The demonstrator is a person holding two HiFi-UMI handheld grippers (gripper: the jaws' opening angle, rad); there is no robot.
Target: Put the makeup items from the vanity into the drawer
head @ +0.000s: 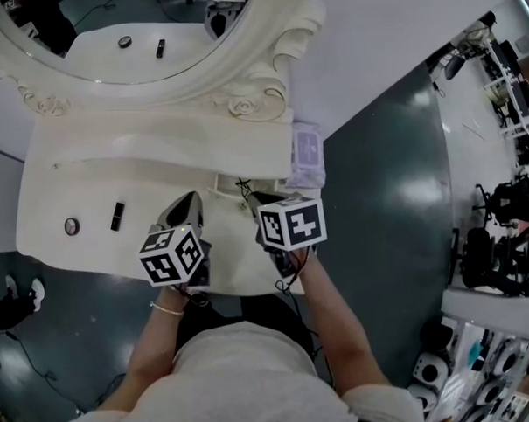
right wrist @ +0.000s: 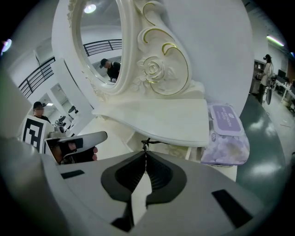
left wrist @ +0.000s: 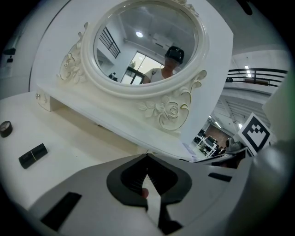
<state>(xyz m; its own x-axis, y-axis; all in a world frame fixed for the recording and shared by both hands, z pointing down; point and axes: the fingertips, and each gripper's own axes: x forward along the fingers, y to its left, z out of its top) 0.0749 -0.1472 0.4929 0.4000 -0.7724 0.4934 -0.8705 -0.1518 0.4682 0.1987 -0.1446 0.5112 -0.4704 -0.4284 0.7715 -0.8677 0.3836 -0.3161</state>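
Makeup items lay on the left part of the white vanity [head: 88, 183]: a short black tube [head: 118, 216] and, just beside it on its outer side, a small round compact [head: 71, 226], both flat on the tabletop and well apart from either tool. The left gripper view showed the same tube [left wrist: 33, 155] and compact [left wrist: 5, 128] off to its left. A person in a light top stood at the front edge with a gripper in each hand, both angled down toward the middle of the tabletop, below the ornate oval mirror [head: 241, 71]. The left gripper [head: 192, 200] had its fingers pressed together at the tips [left wrist: 147, 156], nothing identifiable between them. The right gripper [head: 251, 200], close beside it, was likewise closed tip to tip [right wrist: 145, 154]. A thin dark twist of cord [right wrist: 145, 143] showed right at its tips; whether it was pinched could not be told. A purple pack of wipes [head: 307, 151] sat at the vanity's right end [right wrist: 225, 133].
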